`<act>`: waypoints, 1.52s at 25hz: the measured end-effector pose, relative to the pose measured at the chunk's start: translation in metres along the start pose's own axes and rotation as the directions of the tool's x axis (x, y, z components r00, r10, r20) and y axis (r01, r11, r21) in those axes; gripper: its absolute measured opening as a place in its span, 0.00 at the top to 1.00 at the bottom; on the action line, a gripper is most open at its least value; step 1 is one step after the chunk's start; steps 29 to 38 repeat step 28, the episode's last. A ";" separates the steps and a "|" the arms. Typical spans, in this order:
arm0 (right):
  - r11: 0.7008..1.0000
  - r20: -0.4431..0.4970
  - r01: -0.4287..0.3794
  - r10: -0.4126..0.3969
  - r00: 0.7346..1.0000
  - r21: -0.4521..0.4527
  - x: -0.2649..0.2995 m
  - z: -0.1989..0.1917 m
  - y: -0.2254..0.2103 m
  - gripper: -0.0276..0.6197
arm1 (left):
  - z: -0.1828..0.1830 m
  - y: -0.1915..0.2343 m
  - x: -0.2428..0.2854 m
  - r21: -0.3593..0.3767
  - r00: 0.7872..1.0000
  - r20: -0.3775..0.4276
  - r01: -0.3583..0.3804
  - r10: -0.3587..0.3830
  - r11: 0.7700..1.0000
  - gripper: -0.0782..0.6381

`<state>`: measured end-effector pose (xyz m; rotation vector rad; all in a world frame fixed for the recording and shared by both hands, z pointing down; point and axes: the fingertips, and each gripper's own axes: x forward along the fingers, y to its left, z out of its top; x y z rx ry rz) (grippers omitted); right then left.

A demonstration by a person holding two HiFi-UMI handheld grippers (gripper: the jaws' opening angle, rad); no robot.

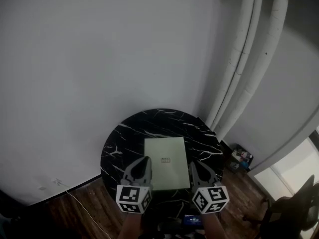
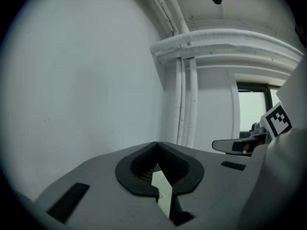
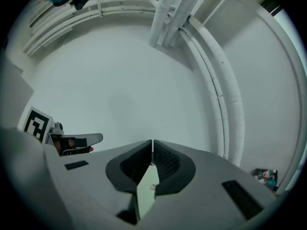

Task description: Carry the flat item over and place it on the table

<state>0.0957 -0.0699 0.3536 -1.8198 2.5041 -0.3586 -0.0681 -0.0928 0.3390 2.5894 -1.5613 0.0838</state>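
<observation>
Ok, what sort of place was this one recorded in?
Likely an office or studio corner: bare white wall with exposed white pipes, wood floor, a round black marble-look table, and what looks like an office chair.

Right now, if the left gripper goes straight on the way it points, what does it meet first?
Most likely the white wall: the left gripper, jaws shut and empty, points roughly level at it, over the flat item and table. The pipes stand right of its line. Distance unclear.
</observation>
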 end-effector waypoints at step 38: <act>1.000 -0.010 0.025 -0.025 1.000 -0.002 0.011 -0.004 -0.019 0.93 | -0.006 0.022 0.000 -0.063 0.999 0.025 -0.024 0.025 0.998 0.87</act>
